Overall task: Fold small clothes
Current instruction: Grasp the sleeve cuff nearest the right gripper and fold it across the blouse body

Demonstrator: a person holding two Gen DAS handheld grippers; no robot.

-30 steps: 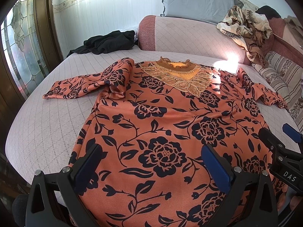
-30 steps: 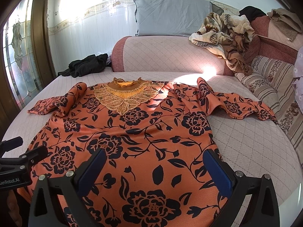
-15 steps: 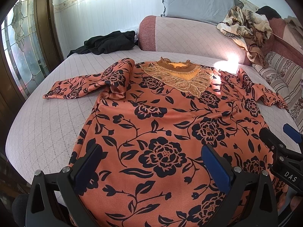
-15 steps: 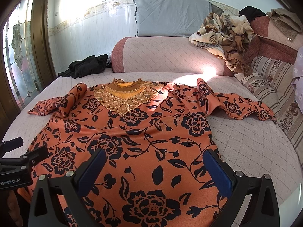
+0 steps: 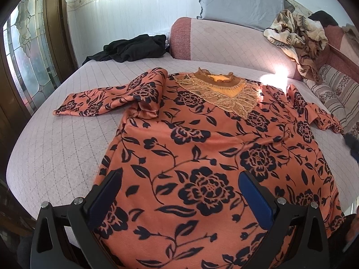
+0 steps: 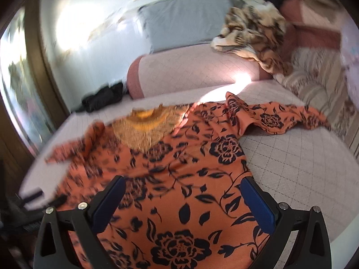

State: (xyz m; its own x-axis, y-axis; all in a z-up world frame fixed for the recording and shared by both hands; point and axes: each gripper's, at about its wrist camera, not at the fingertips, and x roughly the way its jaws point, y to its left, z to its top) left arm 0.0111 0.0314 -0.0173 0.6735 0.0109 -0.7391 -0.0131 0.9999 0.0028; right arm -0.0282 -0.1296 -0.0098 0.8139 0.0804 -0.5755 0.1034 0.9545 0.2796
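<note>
An orange top with black flowers (image 5: 202,148) lies spread flat on the pale quilted bed (image 5: 67,139), collar with gold lace (image 5: 224,89) toward the headboard. Its left sleeve (image 5: 107,98) stretches out sideways with a fold at the shoulder. The right sleeve (image 6: 280,118) lies out toward the striped cushion. My left gripper (image 5: 179,186) hovers open over the hem, left of centre, holding nothing. In the blurred right wrist view, my right gripper (image 6: 184,192) is open above the hem's right side, close to the top's right edge (image 6: 244,163).
A black garment (image 5: 134,47) lies at the bed's far left corner. A patterned blanket (image 5: 296,35) is heaped on the padded headboard (image 5: 224,42) at the right, with a grey pillow (image 5: 237,2) behind. A striped cushion (image 5: 336,94) lines the right side, a glass door (image 5: 27,56) the left.
My right gripper has swung quickly right and tilted, blurring its view, and has left the left wrist view. The left gripper barely moved. The top lies as before.
</note>
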